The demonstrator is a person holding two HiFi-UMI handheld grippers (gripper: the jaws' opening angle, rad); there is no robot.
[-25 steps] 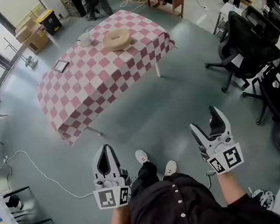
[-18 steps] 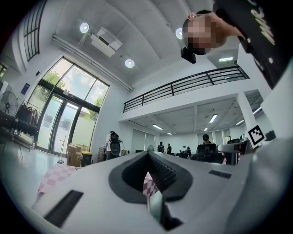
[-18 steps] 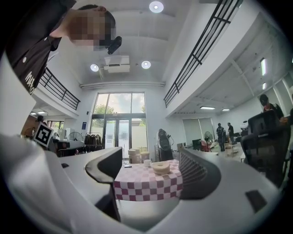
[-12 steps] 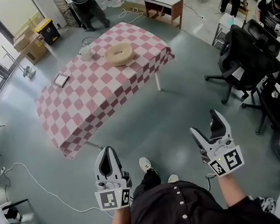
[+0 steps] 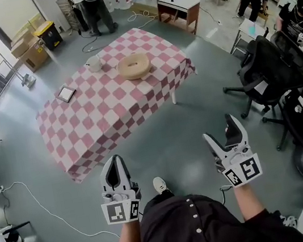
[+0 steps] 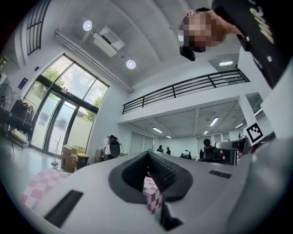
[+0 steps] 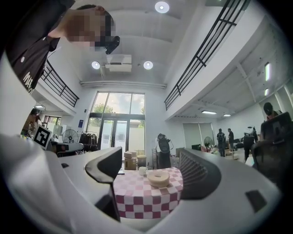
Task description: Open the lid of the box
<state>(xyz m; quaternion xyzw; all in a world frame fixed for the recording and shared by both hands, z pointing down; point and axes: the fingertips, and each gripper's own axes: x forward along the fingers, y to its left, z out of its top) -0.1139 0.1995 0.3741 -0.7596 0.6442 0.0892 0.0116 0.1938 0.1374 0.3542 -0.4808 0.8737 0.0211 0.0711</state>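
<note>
The box (image 5: 133, 66) is a round beige container with its lid on. It stands at the far side of a table under a red-and-white checked cloth (image 5: 99, 115), well ahead of me across the grey floor. Both grippers hang low in front of my body, far from the table. My left gripper (image 5: 114, 165) has its jaws together with nothing in them. My right gripper (image 5: 224, 134) is open and empty. The right gripper view shows the box (image 7: 159, 178) small between the two fingers, far off.
A white mug (image 5: 94, 63) and a small flat frame (image 5: 66, 94) lie on the table left of the box. Black office chairs (image 5: 265, 75) stand to the right. A white cable (image 5: 31, 195) runs over the floor at the left. A person (image 5: 91, 1) stands beyond the table.
The table and box have shifted slightly in the head view as I step forward. Both grippers keep their place in front of me.
</note>
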